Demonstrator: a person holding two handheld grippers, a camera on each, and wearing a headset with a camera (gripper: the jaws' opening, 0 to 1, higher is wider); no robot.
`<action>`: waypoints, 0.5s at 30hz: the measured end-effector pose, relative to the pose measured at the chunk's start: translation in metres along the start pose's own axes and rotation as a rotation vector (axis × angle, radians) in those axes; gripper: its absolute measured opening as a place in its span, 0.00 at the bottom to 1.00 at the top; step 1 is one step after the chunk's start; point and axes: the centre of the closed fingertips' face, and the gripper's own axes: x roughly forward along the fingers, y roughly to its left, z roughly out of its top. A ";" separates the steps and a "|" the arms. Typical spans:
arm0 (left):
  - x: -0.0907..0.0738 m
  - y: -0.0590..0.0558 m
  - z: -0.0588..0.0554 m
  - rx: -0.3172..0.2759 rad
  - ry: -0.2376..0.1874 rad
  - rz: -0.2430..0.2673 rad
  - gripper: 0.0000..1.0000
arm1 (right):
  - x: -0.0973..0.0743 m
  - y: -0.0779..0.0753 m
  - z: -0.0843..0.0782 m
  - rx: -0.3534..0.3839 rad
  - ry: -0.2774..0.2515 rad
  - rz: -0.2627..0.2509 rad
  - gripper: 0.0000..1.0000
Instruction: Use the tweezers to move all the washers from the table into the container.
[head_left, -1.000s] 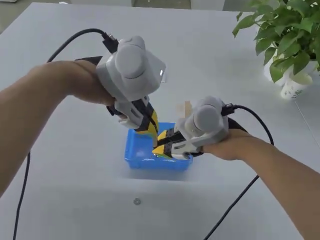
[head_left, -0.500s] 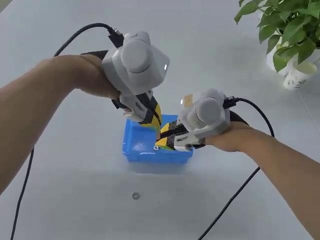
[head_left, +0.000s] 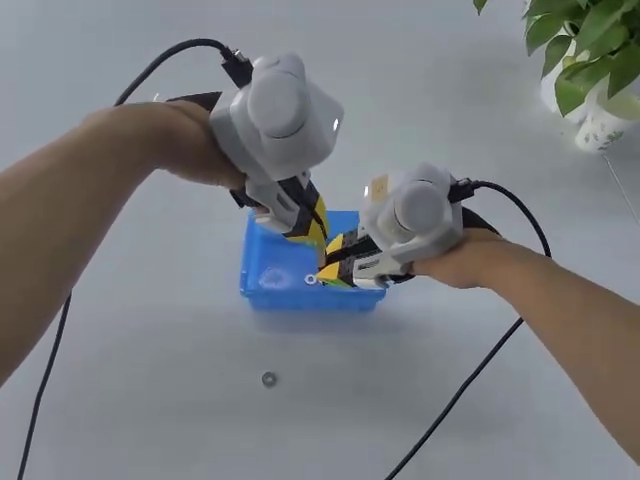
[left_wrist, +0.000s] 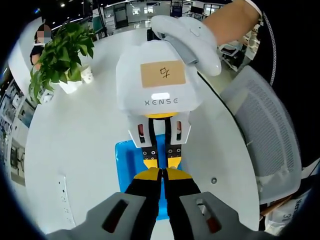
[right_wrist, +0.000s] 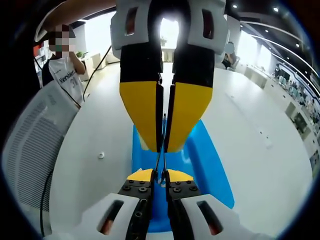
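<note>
Steel tweezers (right_wrist: 162, 162) are being clamped by the closed left gripper (right_wrist: 163, 148) and right gripper (right_wrist: 161, 176), running top-to-bottom mid-frame over the container (right_wrist: 210, 165).

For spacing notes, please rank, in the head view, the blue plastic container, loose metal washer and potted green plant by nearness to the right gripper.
1. Blue plastic container: beneath right gripper.
2. Metal washer: table, lower left.
3. Potted green plant: upper right.

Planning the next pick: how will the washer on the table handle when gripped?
The washer looks small, thin and metallic, so probably light and stiff. It lies flat on the smooth table, so it may slide rather than lift.
</note>
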 end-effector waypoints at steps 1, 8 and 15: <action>0.002 0.000 0.000 -0.001 -0.002 -0.002 0.05 | 0.000 0.000 -0.001 0.000 0.002 0.001 0.10; 0.009 0.002 -0.002 -0.005 -0.008 -0.008 0.05 | 0.003 -0.001 -0.009 0.009 0.014 0.009 0.10; 0.013 0.004 -0.002 -0.007 -0.016 -0.008 0.05 | 0.005 -0.002 -0.013 0.012 0.024 0.019 0.10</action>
